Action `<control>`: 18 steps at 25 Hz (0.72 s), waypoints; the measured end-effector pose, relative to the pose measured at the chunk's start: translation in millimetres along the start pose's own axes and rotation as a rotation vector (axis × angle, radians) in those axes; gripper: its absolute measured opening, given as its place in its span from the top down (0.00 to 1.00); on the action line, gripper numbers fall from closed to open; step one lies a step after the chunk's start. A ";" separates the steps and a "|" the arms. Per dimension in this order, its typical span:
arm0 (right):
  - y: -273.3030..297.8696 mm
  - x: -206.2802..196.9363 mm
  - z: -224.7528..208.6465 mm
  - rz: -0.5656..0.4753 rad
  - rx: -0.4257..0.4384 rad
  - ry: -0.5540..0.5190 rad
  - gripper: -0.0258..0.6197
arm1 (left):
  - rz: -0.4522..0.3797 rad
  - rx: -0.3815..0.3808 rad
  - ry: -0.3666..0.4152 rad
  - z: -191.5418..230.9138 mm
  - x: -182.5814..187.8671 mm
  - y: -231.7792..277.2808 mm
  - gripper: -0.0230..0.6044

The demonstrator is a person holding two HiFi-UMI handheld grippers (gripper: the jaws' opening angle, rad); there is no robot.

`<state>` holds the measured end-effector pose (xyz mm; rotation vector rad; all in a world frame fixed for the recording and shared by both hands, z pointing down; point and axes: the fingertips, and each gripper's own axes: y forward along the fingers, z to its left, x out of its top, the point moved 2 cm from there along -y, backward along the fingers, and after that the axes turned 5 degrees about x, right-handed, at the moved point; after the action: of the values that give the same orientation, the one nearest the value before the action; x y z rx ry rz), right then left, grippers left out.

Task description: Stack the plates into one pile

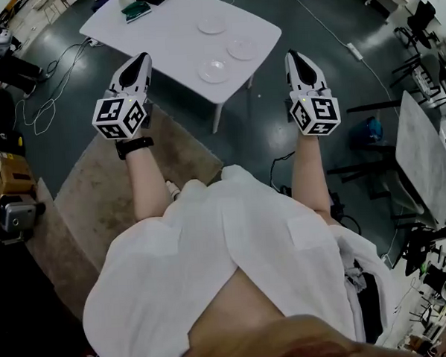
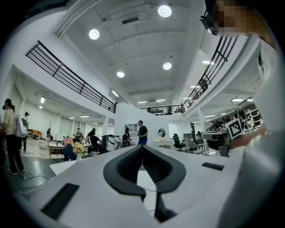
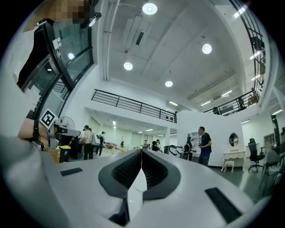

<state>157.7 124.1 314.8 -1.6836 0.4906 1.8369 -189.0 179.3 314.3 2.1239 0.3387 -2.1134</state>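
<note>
Draped white shirt (image 1: 213,271), then left gripper (image 1: 140,60) and right gripper (image 1: 294,57), ribbed jaws pinched together empty, before round plates (image 1: 214,70).

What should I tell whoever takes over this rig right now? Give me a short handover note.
Left gripper: shut, empty, held in the air short of the table.
Right gripper: shut, empty, also short of the table.
Things: three plates lie singly on the white table, none touching: far plate, right plate, near plate.
Done: nothing stacked yet.
Left: step up to the table, then probably set two plates onto the third to make one pile.
</note>
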 end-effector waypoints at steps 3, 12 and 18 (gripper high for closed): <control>1.7 -0.6 0.9 -0.001 0.007 0.004 0.92 | 0.011 -0.004 0.002 -1.6 -2.3 0.9 0.95; -4.2 -11.8 -11.9 0.024 0.014 0.027 0.92 | 0.044 -0.035 0.005 -22.8 -13.7 13.0 0.94; 9.0 -26.2 -22.8 0.043 0.008 0.045 0.92 | 0.091 -0.079 0.032 -26.2 -24.5 37.0 0.94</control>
<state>169.9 98.4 336.5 -1.7251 0.5571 1.8282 -154.4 148.3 336.6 2.0903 0.3169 -1.9851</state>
